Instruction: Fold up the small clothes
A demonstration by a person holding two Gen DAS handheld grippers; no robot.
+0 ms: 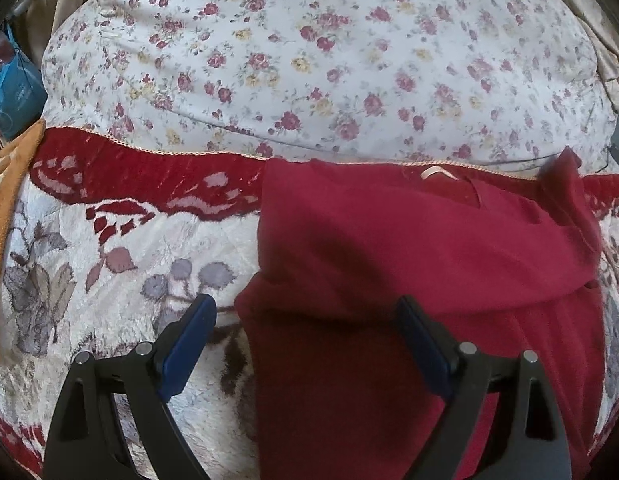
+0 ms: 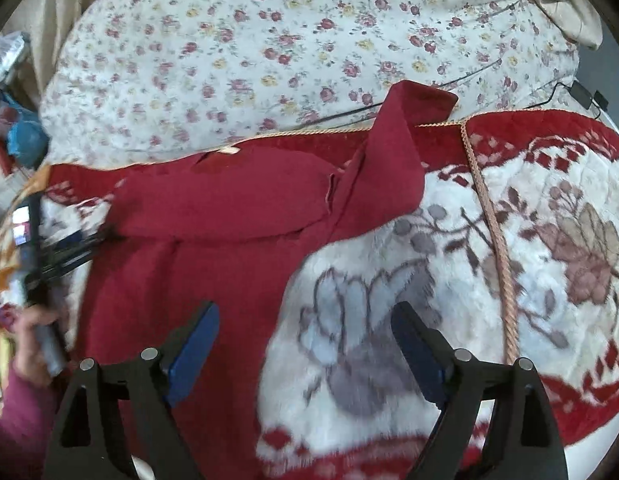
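A dark red garment (image 1: 409, 248) lies on a plush white and red floral blanket (image 1: 109, 280). Its left part is folded over the body; one sleeve (image 2: 393, 152) sticks out toward the far right. My left gripper (image 1: 305, 312) is open and empty, hovering over the garment's left edge. My right gripper (image 2: 305, 320) is open and empty, over the blanket (image 2: 509, 260) just right of the garment (image 2: 213, 216). The left gripper (image 2: 65, 248) and the hand holding it show blurred at the left of the right wrist view.
A white quilt with small roses (image 1: 309, 60) lies bunched behind the blanket. A cable (image 2: 489, 68) and charger (image 2: 585, 96) rest on it at the far right. Blue bags (image 1: 13, 92) hang at the left. An orange blanket edge (image 1: 5, 208) is at the left.
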